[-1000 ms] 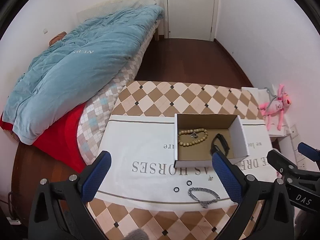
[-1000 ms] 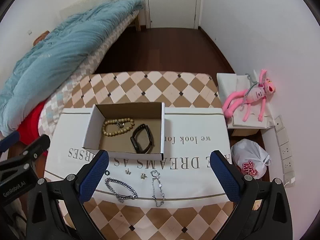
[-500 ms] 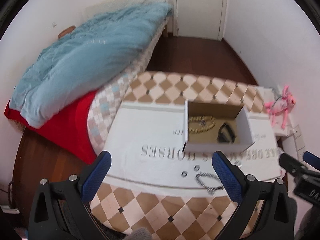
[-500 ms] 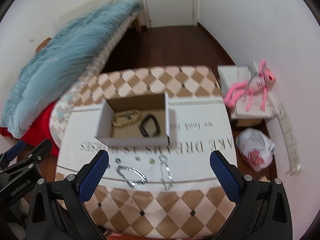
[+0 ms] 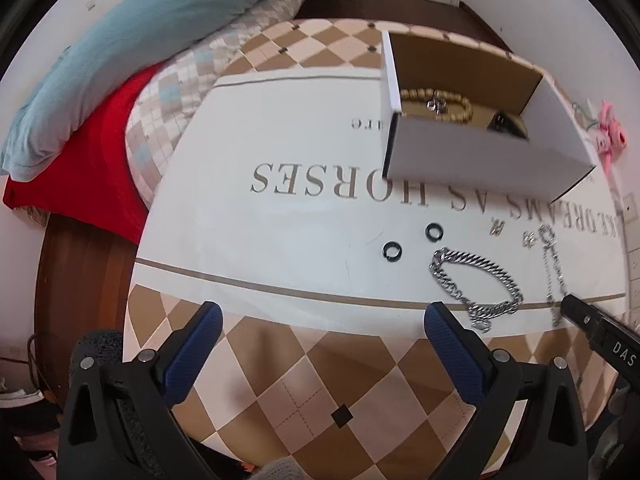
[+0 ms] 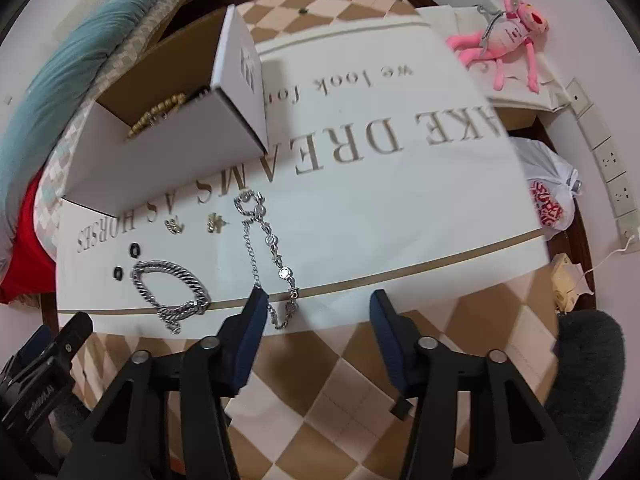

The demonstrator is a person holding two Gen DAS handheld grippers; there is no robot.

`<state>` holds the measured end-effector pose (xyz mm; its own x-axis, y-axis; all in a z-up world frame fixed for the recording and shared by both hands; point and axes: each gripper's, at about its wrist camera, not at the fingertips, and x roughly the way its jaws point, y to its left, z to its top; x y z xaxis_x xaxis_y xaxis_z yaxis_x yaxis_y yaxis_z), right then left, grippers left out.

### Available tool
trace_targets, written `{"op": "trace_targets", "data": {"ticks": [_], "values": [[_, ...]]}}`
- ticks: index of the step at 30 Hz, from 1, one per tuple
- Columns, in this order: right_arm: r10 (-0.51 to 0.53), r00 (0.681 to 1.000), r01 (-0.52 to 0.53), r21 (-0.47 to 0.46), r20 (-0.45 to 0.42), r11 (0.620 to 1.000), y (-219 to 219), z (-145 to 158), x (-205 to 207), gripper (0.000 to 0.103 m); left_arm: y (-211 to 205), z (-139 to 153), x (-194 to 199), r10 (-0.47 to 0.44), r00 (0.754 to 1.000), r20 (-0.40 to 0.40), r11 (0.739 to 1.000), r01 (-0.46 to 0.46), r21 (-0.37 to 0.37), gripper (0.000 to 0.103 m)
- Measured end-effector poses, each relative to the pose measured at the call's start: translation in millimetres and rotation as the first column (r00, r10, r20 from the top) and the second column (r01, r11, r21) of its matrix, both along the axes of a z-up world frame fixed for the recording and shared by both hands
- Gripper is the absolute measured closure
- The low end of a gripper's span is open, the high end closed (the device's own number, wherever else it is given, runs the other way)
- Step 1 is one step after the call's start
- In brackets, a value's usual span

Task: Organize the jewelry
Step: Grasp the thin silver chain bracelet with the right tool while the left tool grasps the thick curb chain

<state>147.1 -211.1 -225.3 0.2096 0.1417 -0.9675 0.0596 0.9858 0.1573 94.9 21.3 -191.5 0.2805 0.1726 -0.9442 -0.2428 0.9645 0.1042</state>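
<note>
Left claw (image 5: pixel 320 336) gapes wide, empty, below the box (image 5: pixel 472 152). 2 black rings (image 5: pixel 412 240), a thick chain (image 5: pixel 476 284) and a thin chain (image 6: pixel 268 256) lie before the box, probably awaiting sorting. Right claw (image 6: pixel 318 320), half-open and empty, hovers at the thin chain.

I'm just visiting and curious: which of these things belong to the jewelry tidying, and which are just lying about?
Job: open white cardboard box; chunky silver chain bracelet; thin silver gem-link chain; two black rings; two small gold earrings.
Lying about: pink plush toy; white plastic bag; blue duvet.
</note>
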Motion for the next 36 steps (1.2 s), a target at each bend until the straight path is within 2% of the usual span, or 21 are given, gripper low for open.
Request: {"op": "trace_targets", "data": {"ticks": [2, 4, 6, 7, 8, 9, 12, 14, 16, 17, 18, 20, 22, 27, 28, 30, 32, 36], "values": [[0.026, 0.999, -0.025, -0.017, 0.034, 1.000, 5.7, -0.6, 0.6, 0.059, 0.3, -3.4, 1.3, -0.006, 1.000, -0.010, 1.000, 0.006, 0.005, 0.000], [0.059, 0.997, -0.056, -0.050, 0.050, 0.997, 13.7, -0.8, 0.8, 0.063, 0.7, -4.8, 2.0, -0.008, 1.000, -0.016, 1.000, 0.008, 0.011, 0.000], [0.118, 0.990, -0.108, -0.138, 0.071, 0.985, 26.2, -1.9, -0.5, 0.066, -0.4, -7.1, 3.1, -0.013, 1.000, -0.025, 1.000, 0.013, 0.009, 0.000], [0.142, 0.987, -0.126, -0.177, 0.079, 0.976, 31.9, -2.4, -2.4, 0.071, -1.2, -8.1, 3.3, -0.015, 0.999, -0.030, 1.000, 0.015, 0.004, 0.000], [0.161, 0.982, -0.142, -0.182, 0.095, 0.973, 35.5, -1.9, -4.9, 0.091, -2.7, -9.1, 4.0, -0.022, 0.999, -0.033, 1.000, 0.022, -0.003, 0.000], [0.172, 0.980, -0.151, -0.191, 0.100, 0.970, 38.0, -1.5, -6.9, 0.098, -4.6, -9.8, 4.4, -0.029, 0.999, -0.036, 1.000, 0.029, -0.006, 0.000], [0.165, 0.982, -0.148, -0.165, 0.089, 0.975, 34.7, -0.4, -10.4, 0.098, -7.3, -10.4, 7.5, -0.044, 0.998, -0.035, 0.999, 0.043, -0.030, 0.001], [0.145, 0.985, -0.131, -0.142, 0.092, 0.981, 26.5, 2.8, -15.2, 0.098, -7.6, -11.1, 10.4, -0.048, 0.998, -0.037, 0.996, 0.045, -0.079, 0.001], [0.120, 0.988, -0.108, -0.113, 0.101, 0.988, 15.6, 9.4, -19.4, 0.098, -5.6, -14.1, 15.0, -0.047, 0.998, -0.045, 0.982, 0.038, -0.186, 0.011], [0.114, 0.988, -0.103, -0.105, 0.101, 0.989, 13.3, 14.3, -17.4, 0.098, -5.5, -15.2, 17.2, -0.042, 0.998, -0.052, 0.974, 0.029, -0.225, 0.029], [0.106, 0.989, -0.096, -0.099, 0.102, 0.990, 10.7, 17.4, -18.6, 0.098, -5.4, -17.6, 19.9, -0.037, 0.997, -0.061, 0.963, 0.019, -0.271, 0.038], [0.085, 0.991, -0.076, -0.089, 0.107, 0.993, 3.6, 21.4, -18.2, 0.098, -6.5, -24.1, 27.2, -0.028, 0.997, -0.078, 0.941, 0.000, -0.338, 0.040], [0.066, 0.992, -0.058, -0.084, 0.107, 0.995, -1.2, 22.0, -16.2, 0.098, -11.2, -28.4, 34.3, -0.031, 0.996, -0.081, 0.933, 0.000, -0.360, 0.041], [0.026, 0.996, -0.021, -0.060, 0.089, 0.998, -12.8, 17.5, -9.0, 0.098, -28.4, -27.3, 48.7, -0.051, 0.996, -0.072, 0.945, 0.024, -0.326, 0.043], [0.024, 0.996, -0.019, -0.058, 0.084, 0.998, -14.1, 15.7, -7.0, 0.098, -32.7, -27.1, 51.4, -0.065, 0.995, -0.070, 0.950, 0.040, -0.310, 0.048], [0.018, 0.997, -0.013, -0.058, 0.078, 0.998, -14.5, 14.0, -5.4, 0.098, -43.3, -25.0, 54.5, -0.106, 0.992, -0.063, 0.968, 0.089, -0.235, 0.080], [0.010, 0.997, -0.006, -0.053, 0.073, 0.999, -16.4, 12.2, -5.7, 0.098, -52.0, -25.3, 55.5, -0.150, 0.986, -0.067, 0.970, 0.134, -0.205, 0.098], [-0.006, 0.997, 0.008, -0.026, 0.074, 1.000, -22.5, 12.9, -5.3, 0.098, -61.7, -18.7, 50.7, -0.194, 0.980, -0.045, 0.965, 0.182, -0.190, 0.098]]}}
